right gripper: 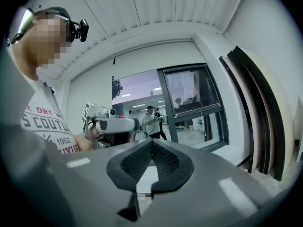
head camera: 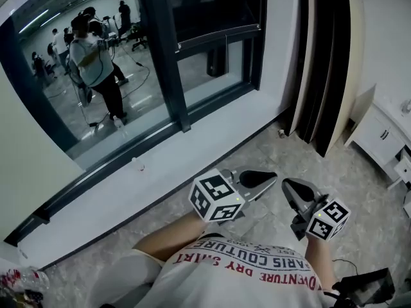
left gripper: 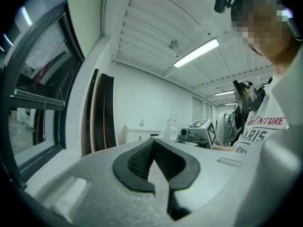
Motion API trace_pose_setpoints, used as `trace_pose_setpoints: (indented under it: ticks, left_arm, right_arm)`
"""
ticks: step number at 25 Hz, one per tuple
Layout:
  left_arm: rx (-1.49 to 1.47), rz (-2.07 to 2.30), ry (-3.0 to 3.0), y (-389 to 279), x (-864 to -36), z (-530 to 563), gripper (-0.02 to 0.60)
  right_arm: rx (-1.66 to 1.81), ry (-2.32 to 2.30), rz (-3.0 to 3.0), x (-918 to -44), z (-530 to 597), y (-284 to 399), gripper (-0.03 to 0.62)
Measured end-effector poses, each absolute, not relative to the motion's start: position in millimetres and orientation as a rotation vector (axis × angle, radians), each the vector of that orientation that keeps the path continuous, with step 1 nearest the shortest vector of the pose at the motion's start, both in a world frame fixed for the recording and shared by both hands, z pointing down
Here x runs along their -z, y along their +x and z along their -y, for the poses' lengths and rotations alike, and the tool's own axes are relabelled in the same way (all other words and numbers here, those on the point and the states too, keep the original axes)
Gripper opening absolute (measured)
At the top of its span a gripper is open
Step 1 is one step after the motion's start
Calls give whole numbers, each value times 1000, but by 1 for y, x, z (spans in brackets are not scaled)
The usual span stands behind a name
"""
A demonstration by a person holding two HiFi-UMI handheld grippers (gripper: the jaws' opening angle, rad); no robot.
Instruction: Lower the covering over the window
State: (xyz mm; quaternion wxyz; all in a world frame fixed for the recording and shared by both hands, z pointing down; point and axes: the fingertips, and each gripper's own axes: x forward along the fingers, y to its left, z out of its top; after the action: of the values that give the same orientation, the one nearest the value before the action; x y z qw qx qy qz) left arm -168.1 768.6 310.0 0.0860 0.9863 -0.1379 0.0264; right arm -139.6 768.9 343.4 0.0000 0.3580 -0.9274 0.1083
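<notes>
The window has a dark frame, and its glass mirrors a person. The covering is a stack of dark and beige vertical panels bunched against the wall right of the window; it also shows in the left gripper view and the right gripper view. My left gripper is shut and empty, held low in front of me above the floor. My right gripper is beside it, also shut on nothing. Each gripper's own view shows its black pads pressed together, left and right. Neither gripper touches the covering.
A white sill runs under the window. A white cabinet stands against the right wall beyond the covering. The floor is pale marble tile. Some clutter lies at the lower left corner, and a dark device at the lower right.
</notes>
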Motion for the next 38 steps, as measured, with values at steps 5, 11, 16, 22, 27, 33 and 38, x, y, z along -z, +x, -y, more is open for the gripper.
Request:
trace_pose_setpoints:
  ticks: [5, 11, 16, 22, 27, 33, 38]
  left_arm:
    - [-93, 383, 2949, -167, -319, -743, 2]
    - [-54, 403, 2926, -177, -332, -666, 2]
    - [-85, 422, 2881, -183, -352, -569, 2]
    - [-115, 385, 2865, -188, -356, -446, 2]
    - [-106, 354, 2898, -194, -352, -367, 2]
    - [-86, 316, 2905, -188, -355, -319, 2]
    - [-96, 277, 2907, -165, -366, -291, 2]
  right_arm:
    - [-333, 1122, 2892, -352, -740, -144, 5]
    - [-339, 1135, 2869, -365, -668, -148, 5]
    - [-405, 1156, 2850, -379, -576, -150, 5]
    - [-445, 1196, 2841, -382, -452, -155, 5]
    - [-400, 1241, 2847, -375, -370, -163, 5]
    - [-383, 1266, 2819, -380, -328, -158, 5]
    - [-398, 1289, 2810, -393, -301, -137, 5]
